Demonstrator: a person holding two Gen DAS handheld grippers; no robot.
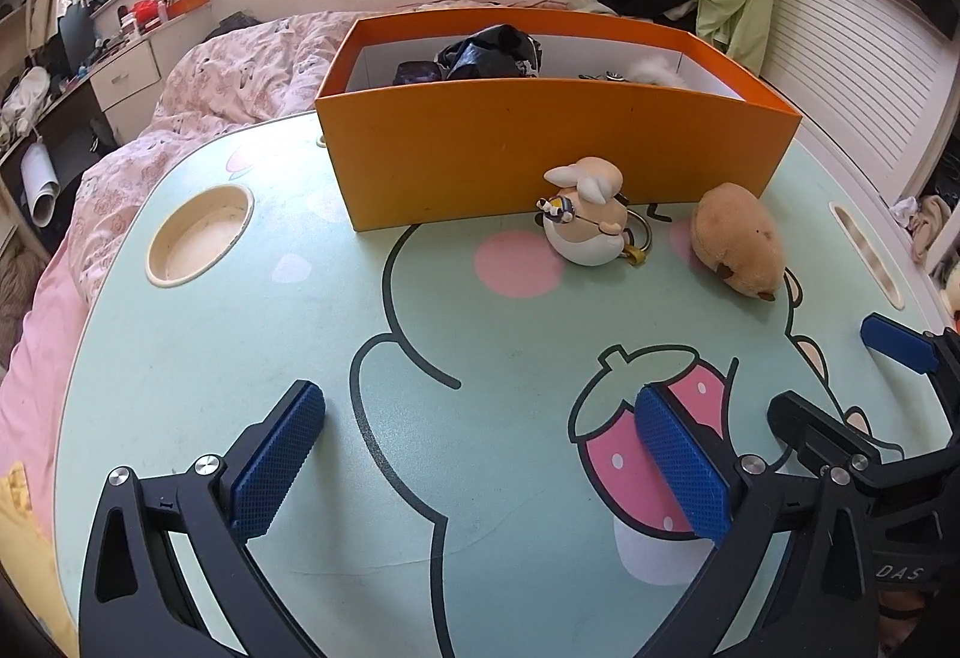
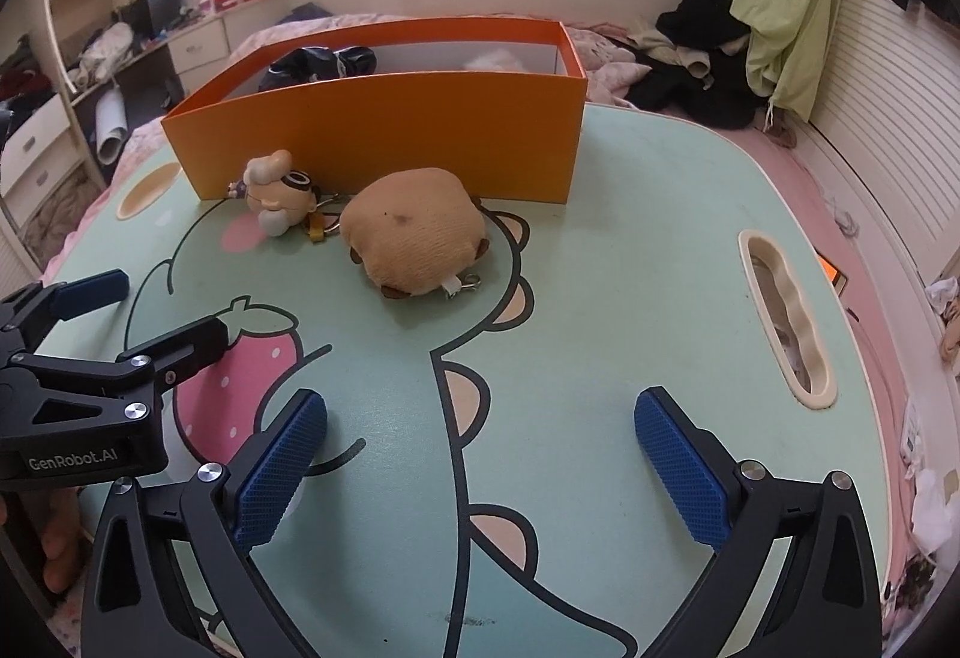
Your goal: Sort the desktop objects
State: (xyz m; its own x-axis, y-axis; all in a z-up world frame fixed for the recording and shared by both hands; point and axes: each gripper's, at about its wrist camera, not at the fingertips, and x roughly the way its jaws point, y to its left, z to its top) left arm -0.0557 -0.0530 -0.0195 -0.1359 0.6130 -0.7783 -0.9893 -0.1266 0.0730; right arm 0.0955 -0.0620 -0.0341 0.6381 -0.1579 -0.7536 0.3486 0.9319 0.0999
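An orange box (image 1: 540, 147) stands at the far side of the green cartoon lap table (image 1: 240, 358); it also shows in the right wrist view (image 2: 390, 141). Dark items and white fluff lie inside it. A small figurine keychain (image 1: 591, 220) and a tan plush (image 1: 738, 238) lie on the table just in front of the box, also in the right wrist view, keychain (image 2: 279, 199), plush (image 2: 414, 238). My left gripper (image 1: 480, 454) is open and empty near the table's front. My right gripper (image 2: 480, 466) is open and empty, right of the left one (image 2: 144, 316).
The table has a round cup recess (image 1: 201, 235) at the left and a long slot (image 2: 786, 316) at the right. It stands on a bed with pink bedding (image 1: 240, 69). Clothes lie at the back right (image 2: 696, 57).
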